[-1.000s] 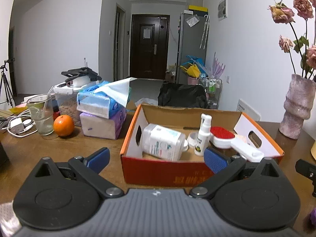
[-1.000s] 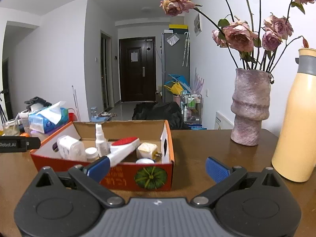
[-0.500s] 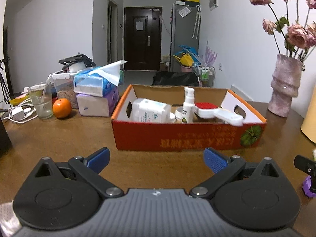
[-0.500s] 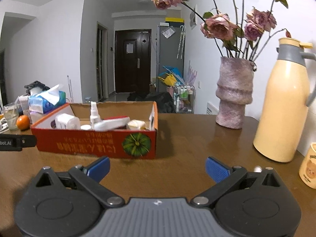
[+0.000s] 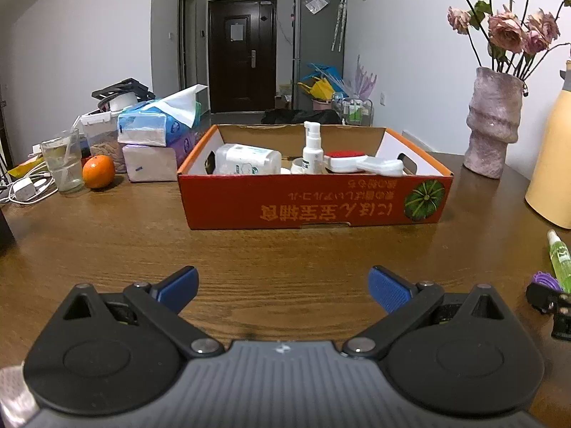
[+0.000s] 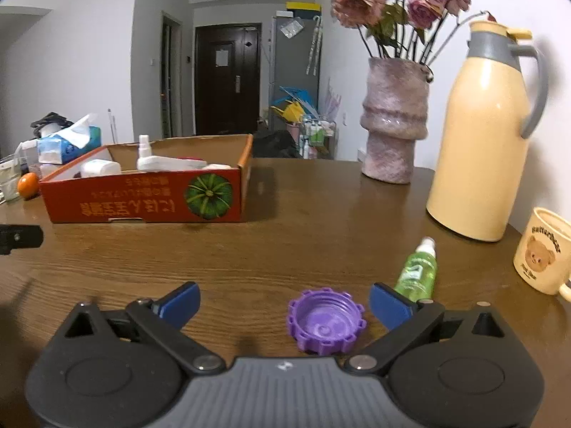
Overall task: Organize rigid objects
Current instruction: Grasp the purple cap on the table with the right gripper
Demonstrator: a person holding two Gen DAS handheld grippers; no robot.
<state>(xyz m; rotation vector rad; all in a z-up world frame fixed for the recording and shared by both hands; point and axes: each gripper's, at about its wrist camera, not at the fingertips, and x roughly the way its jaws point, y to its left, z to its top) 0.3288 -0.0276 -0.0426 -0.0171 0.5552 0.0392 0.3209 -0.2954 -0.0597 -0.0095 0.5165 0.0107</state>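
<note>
A red cardboard box (image 5: 314,201) (image 6: 150,196) stands on the wooden table, holding a white bottle (image 5: 248,158), a spray bottle (image 5: 312,149) and a red-and-white brush (image 5: 360,162). My right gripper (image 6: 283,301) hangs low over the table with its jaws closing; a purple ridged cap (image 6: 324,319) lies between the fingers, nearer the right one, with no pad touching it. A green spray bottle (image 6: 417,269) (image 5: 558,258) lies just beyond the right finger. My left gripper (image 5: 283,283) is open over bare table, well short of the box.
A cream thermos (image 6: 485,135), a bear mug (image 6: 544,249) and a pink vase (image 6: 394,117) of dried roses stand at the right. At the left of the box are tissue packs (image 5: 157,135), an orange (image 5: 98,171), a glass (image 5: 64,164) and cables.
Both grippers have drawn back from the box and sunk toward the table. The purple cap and green bottle have come into the right wrist view, the cap now between the fingers.
</note>
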